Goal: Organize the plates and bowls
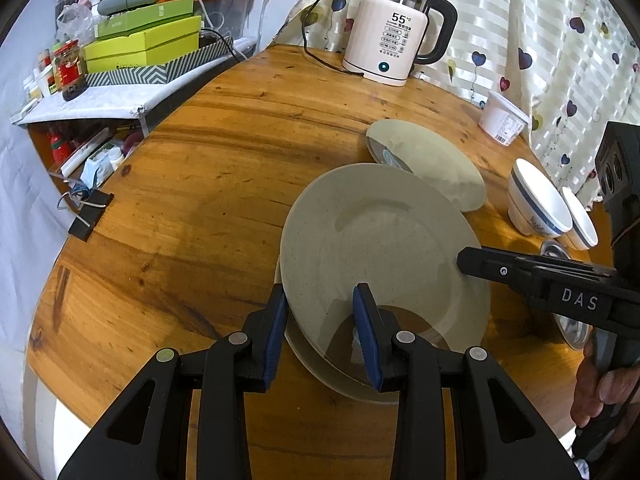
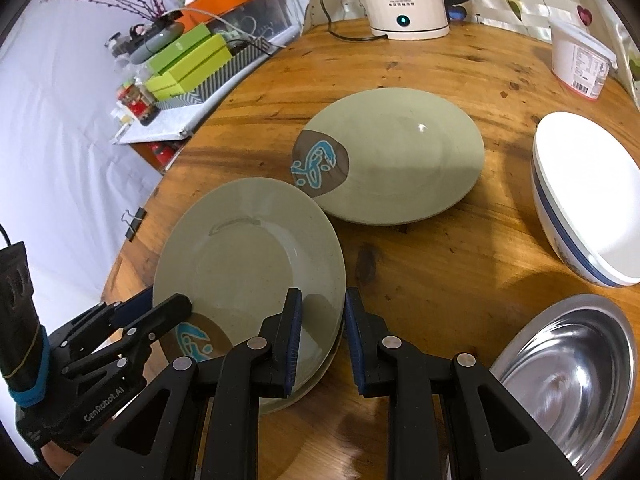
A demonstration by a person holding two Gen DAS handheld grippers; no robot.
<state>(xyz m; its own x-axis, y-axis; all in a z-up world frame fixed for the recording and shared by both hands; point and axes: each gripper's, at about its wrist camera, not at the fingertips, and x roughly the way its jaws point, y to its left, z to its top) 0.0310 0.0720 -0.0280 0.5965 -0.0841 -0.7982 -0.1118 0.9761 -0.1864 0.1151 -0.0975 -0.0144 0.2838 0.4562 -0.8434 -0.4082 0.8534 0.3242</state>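
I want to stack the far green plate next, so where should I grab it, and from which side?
Take the far plate by its rim at the near right edge, coming in low over the bare table. It lies flat, its wide shallow rim overhangs the base, and that edge has open wood around it, while its left edge crowds the nearer stack.

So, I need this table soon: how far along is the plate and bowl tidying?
Early on. Done: one green plate lies near the table edge as a stack base. In hand: the left hand-held gripper and right hand-held gripper both grip the top plate, tilted just above it. Left: the far plate, the white bowls and the steel bowl sit apart.
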